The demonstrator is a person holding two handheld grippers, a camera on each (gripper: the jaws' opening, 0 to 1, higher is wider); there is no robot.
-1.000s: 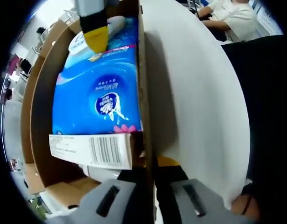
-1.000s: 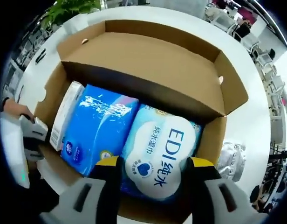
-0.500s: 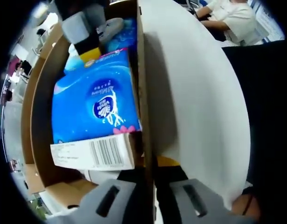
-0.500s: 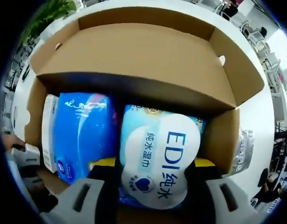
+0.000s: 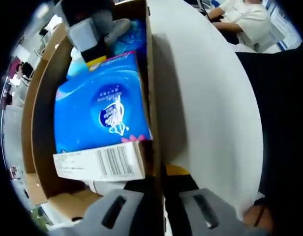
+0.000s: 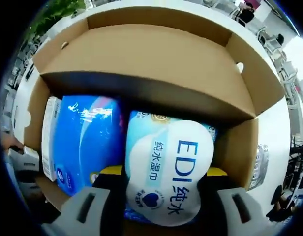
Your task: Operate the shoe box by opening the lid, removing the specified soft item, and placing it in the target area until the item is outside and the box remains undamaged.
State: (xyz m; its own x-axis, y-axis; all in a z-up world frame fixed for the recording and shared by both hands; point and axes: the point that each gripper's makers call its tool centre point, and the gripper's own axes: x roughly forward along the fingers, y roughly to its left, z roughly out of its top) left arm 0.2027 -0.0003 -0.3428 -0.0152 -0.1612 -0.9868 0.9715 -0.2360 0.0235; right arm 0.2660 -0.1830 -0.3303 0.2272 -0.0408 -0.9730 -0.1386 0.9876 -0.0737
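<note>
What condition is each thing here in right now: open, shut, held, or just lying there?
Shoe box: open, lid folded back.
Wet wipes pack: in the box, gripped between the right gripper fingers.
Blue tissue pack: lying in the box, not held.
Left gripper: shut on the box's side wall.

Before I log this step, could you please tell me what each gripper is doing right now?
Left gripper: shut on the shoe box wall.
Right gripper: shut on the wet-wipes pack inside the box.
</note>
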